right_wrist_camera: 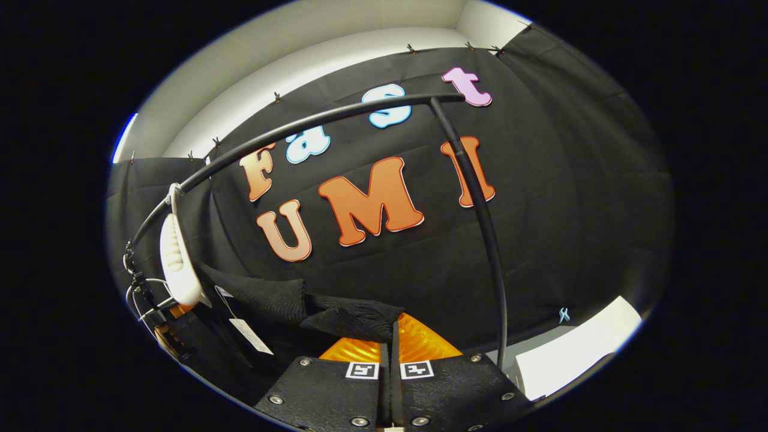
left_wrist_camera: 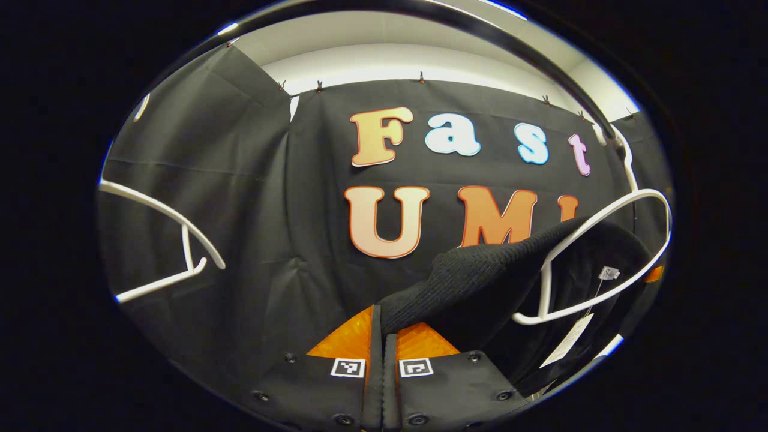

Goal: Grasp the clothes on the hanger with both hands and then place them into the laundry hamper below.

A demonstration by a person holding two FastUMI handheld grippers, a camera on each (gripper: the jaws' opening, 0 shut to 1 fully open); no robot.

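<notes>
At the bottom of the left gripper view, the left gripper (left_wrist_camera: pixel 384 336) has its two fingers drawn close together, pinching a fold of the black knit garment (left_wrist_camera: pixel 480 282) between them. From there the fabric climbs to the right over a white hanger (left_wrist_camera: pixel 600 222), where a paper tag (left_wrist_camera: pixel 567 345) dangles. A second white hanger (left_wrist_camera: pixel 180 234) hangs bare at the left, well apart. Low in the right gripper view, the right gripper (right_wrist_camera: pixel 390 342) is likewise clamped on the garment's (right_wrist_camera: pixel 342 315) other end, which stretches leftward to the hanger (right_wrist_camera: pixel 177 258) on the black rack rail (right_wrist_camera: pixel 336 114).
</notes>
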